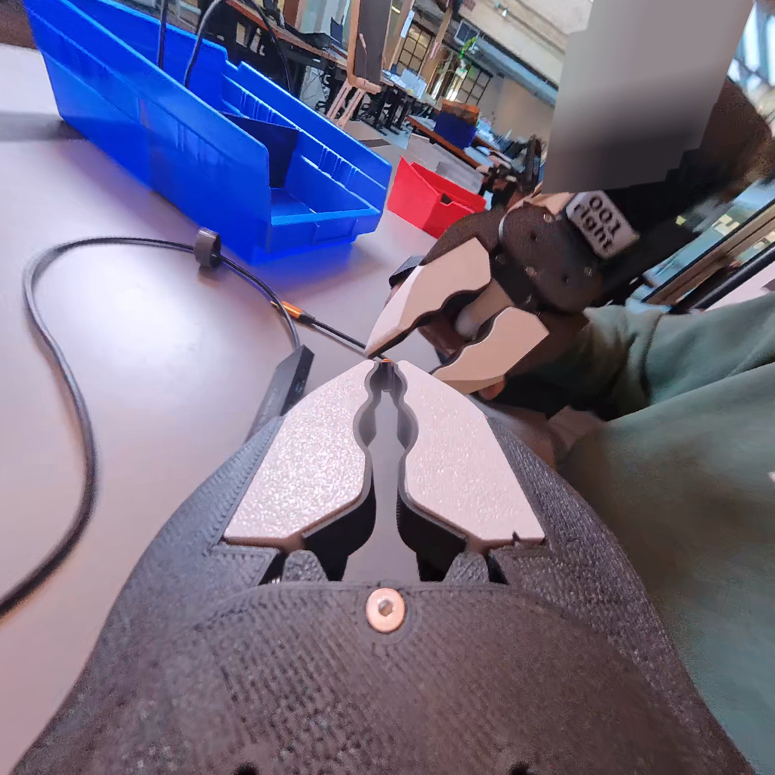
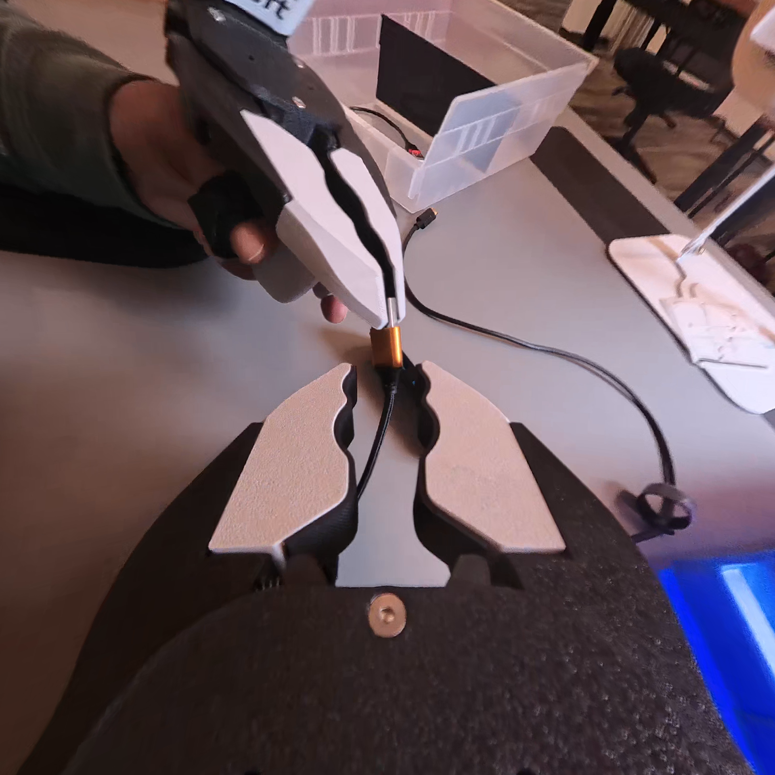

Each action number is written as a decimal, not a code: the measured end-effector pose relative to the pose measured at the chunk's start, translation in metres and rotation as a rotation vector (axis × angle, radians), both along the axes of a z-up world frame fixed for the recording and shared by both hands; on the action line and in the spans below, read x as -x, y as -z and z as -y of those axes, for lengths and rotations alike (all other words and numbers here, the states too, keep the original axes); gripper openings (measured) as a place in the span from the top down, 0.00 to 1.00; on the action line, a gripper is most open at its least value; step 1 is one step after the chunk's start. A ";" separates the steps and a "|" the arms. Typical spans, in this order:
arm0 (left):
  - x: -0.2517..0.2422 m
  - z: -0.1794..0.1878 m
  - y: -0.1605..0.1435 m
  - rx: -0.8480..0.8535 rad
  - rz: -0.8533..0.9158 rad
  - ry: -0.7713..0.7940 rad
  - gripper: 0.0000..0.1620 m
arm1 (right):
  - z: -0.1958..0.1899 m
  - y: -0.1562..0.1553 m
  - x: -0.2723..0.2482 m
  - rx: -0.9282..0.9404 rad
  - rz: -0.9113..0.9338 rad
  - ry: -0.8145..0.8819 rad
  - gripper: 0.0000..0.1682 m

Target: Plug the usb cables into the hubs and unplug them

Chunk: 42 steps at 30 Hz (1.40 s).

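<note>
My left gripper (image 1: 383, 369) is shut on the silver tip of a USB plug with an orange shell (image 2: 386, 348); it also shows from above in the right wrist view (image 2: 392, 318). The plug's thin black cable (image 2: 377, 436) runs back between the fingers of my right gripper (image 2: 388, 369), which is open and not clamping it. In the left wrist view the right gripper (image 1: 402, 360) sits just beyond my left fingertips. A second orange connector (image 1: 291, 310) lies on the table. A slim dark hub (image 1: 289, 386) lies left of my fingers, and its black cable (image 1: 63, 377) loops away.
A blue bin (image 1: 201, 138) and a red bin (image 1: 427, 201) stand at the back of the grey table. A clear plastic bin (image 2: 482, 138) and a white stand base (image 2: 692, 302) are on the other side. A strap ring (image 2: 667, 507) sits on the hub cable. My right gripper's tips are some 35 cm from the white stand base (image 2: 692, 302).
</note>
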<state>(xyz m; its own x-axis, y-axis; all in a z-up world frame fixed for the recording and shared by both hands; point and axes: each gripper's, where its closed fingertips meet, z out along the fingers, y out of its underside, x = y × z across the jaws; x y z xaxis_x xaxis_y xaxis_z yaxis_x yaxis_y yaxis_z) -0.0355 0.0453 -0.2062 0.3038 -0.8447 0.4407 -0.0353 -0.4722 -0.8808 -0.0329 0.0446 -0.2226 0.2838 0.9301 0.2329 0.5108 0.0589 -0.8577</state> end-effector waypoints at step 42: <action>-0.009 0.010 -0.026 0.072 0.209 0.034 0.90 | 0.012 -0.032 0.001 -0.280 -0.097 -0.088 0.90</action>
